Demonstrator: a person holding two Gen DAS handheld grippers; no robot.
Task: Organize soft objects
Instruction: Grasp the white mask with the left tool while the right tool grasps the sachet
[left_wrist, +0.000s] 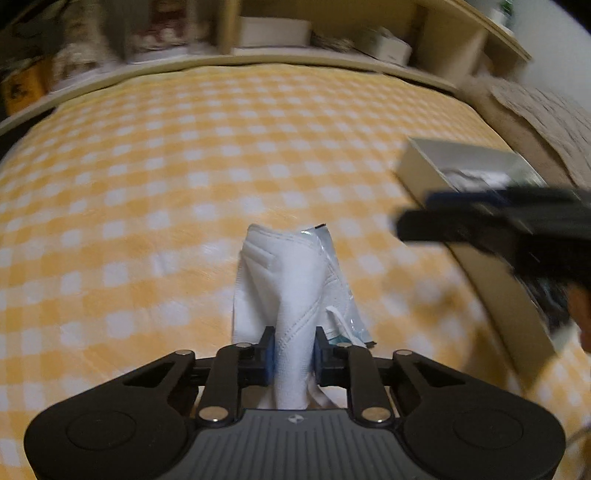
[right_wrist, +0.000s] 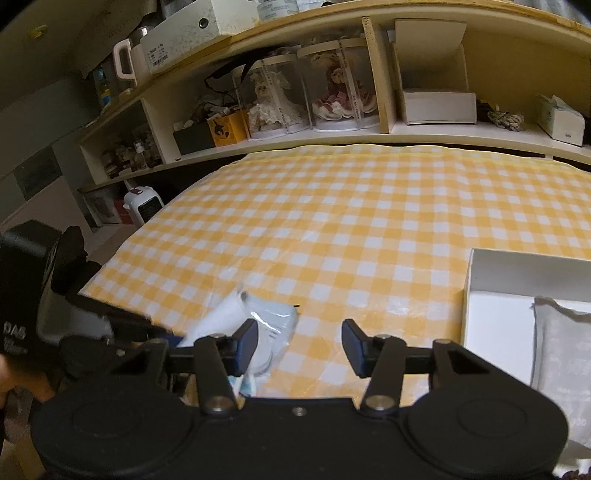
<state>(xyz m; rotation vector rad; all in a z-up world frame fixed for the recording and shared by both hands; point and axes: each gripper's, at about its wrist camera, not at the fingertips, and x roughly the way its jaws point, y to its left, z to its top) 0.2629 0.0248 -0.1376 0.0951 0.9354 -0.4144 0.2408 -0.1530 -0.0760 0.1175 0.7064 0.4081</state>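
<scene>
My left gripper (left_wrist: 293, 356) is shut on a white face mask in a clear plastic wrapper (left_wrist: 291, 284), held above the yellow checked cloth (left_wrist: 184, 166). The same packet shows in the right wrist view (right_wrist: 255, 325), just left of my right gripper (right_wrist: 300, 345), which is open and empty above the cloth (right_wrist: 351, 221). A white open box (right_wrist: 491, 266) lies to the right with a pale grey soft packet (right_wrist: 561, 354) inside it. In the left wrist view the box (left_wrist: 436, 177) sits at the right, partly hidden by my right gripper's blurred body (left_wrist: 498, 225).
Shelves (right_wrist: 332, 134) run along the far edge of the bed, holding dolls in clear cases (right_wrist: 306, 92), small boxes and a tissue box (right_wrist: 557, 118). A white heater (right_wrist: 144, 205) stands on the floor at the left.
</scene>
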